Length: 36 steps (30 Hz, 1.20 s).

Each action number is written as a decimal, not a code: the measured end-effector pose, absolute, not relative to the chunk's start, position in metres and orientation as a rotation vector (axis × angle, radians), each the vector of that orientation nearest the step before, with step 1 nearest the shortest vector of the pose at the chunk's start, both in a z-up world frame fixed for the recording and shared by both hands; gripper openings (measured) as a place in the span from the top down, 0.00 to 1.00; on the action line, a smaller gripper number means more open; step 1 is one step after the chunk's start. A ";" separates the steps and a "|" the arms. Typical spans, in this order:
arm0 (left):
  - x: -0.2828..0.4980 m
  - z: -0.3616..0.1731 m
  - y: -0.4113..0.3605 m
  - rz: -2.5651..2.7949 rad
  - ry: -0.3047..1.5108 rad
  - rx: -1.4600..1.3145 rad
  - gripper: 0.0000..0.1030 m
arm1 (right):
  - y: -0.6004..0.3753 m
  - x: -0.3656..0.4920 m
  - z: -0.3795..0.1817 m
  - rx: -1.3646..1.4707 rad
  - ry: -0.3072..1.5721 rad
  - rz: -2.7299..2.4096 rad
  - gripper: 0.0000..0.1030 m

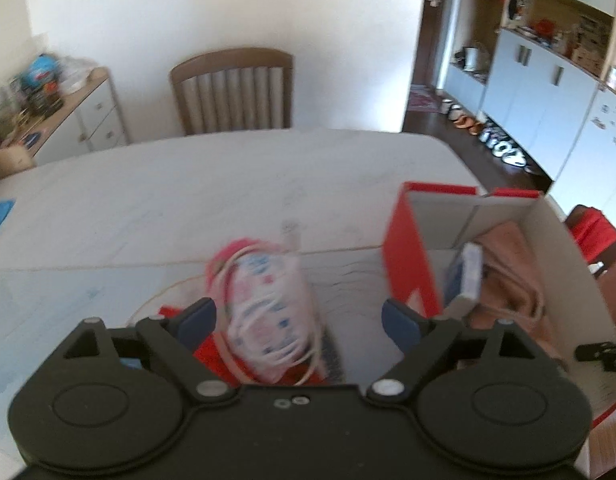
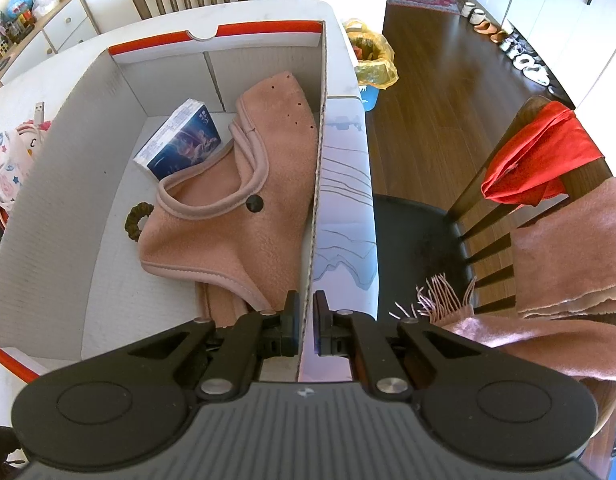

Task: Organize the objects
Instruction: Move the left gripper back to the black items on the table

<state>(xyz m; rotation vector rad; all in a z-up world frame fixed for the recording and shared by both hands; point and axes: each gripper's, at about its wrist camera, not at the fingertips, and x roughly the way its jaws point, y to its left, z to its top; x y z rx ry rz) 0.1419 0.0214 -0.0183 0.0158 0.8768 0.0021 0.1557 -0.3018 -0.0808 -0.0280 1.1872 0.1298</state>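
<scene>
While the white desk (image 1: 147, 200) carries everything, a red-and-white box (image 2: 47, 184) sits at its right edge, reaching almost to the far right corner, its top open. Inside the box a pink fleece garment (image 2: 235, 216) fills the right half, lying against the right wall. A blue booklet (image 2: 179, 144) leans tilted against the garment's far left side, toward the back wall. A dark hair tie (image 2: 136, 220) lies on the box floor, touching the garment's left edge.

The right claw (image 2: 306, 320) is clenched on the box's right wall near the front corner, one finger inside the box and one outside, both pads pressing the cardboard.

On the desk just left of the box lies a pouch (image 1: 263, 312) with a pink, white and blue print and a white cable (image 1: 247, 258) wound around it; the wrist view of it is blurred. It rests on something red near the desk's front edge. The left claw (image 1: 295, 320) is released, jaws spread wide. The pouch shows between the fingers, and neither pad touches it.

Beyond the desk's far edge stands a wooden chair (image 1: 231, 92). To the right of the desk a second chair (image 2: 488, 216) has a red cloth (image 2: 544, 156) and a pink scarf (image 2: 568, 248) draped over its back.
</scene>
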 end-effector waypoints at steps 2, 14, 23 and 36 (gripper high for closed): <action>0.138 -0.024 0.032 0.025 0.894 -0.003 0.11 | -0.302 0.156 -0.081 -0.028 1.190 0.130 0.94; 0.116 -0.074 0.057 0.076 1.030 -0.081 0.02 | -0.297 0.156 -0.085 -0.043 1.209 0.132 0.94; 0.099 -0.101 0.060 0.064 1.094 -0.097 0.02 | -0.296 0.154 -0.087 -0.050 1.217 0.132 0.94; 0.090 -0.129 0.049 0.112 1.144 -0.073 0.03 | -0.295 0.153 -0.090 -0.053 1.223 0.132 0.94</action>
